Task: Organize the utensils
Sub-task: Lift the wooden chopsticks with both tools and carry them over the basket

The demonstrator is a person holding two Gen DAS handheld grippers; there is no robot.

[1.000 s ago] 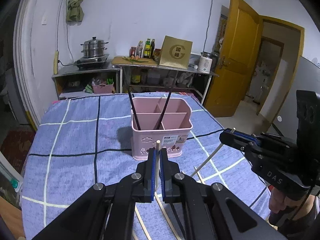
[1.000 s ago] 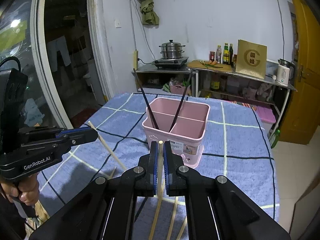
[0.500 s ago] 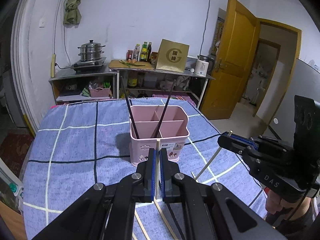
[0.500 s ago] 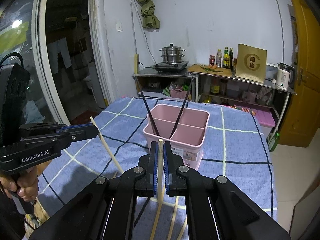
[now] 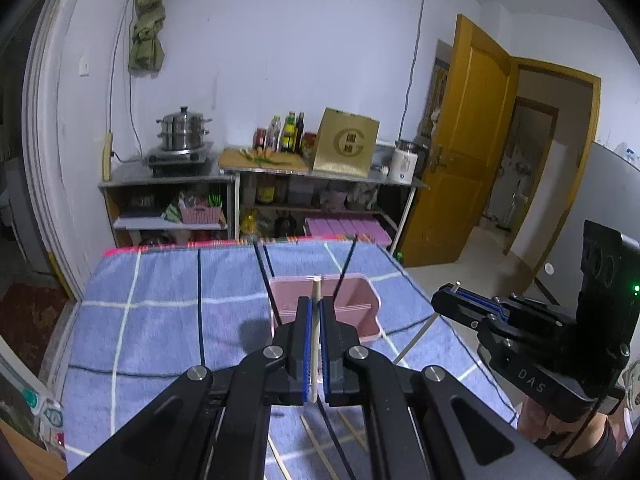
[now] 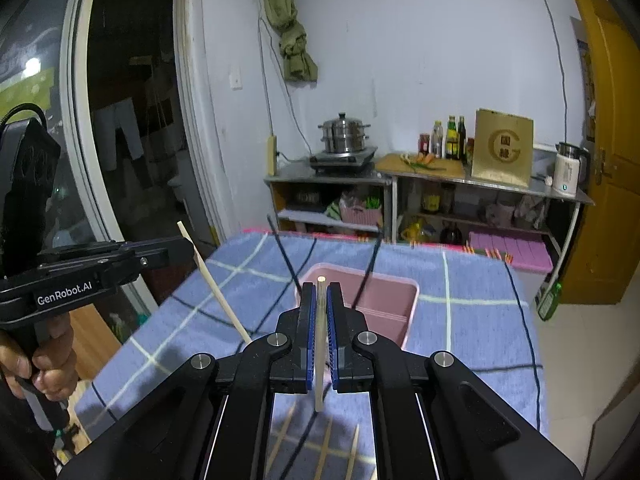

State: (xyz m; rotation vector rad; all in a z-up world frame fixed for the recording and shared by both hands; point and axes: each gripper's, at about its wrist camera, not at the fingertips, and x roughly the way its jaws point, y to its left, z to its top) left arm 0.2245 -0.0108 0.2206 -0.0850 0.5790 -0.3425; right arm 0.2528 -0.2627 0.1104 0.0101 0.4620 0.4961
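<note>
I see matte black linkages, silver pivot screws behind blue-padded fingers [image 5: 306, 344]. Left gripper [image 6: 176, 250] marked "GenRobot.AI", right gripper [image 5: 448, 300] "DAS", green LED. Bare-skinned hand [image 6: 48, 354].

Blue checked table [image 5: 152, 336] bears pink caddy [image 5: 370, 320] and loose chopsticks [image 6: 320, 454].

Utensil caddy [image 5: 362, 312] on table [image 5: 160, 320]; shelves [image 5: 256, 192] behind; loose chopsticks [image 6: 320, 452] in front.

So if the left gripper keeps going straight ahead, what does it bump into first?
Probably the pink utensil basket. The left gripper, shut on a wooden chopstick, points right at its near rim, where two black chopsticks already stand. Depth is hard to judge.
</note>
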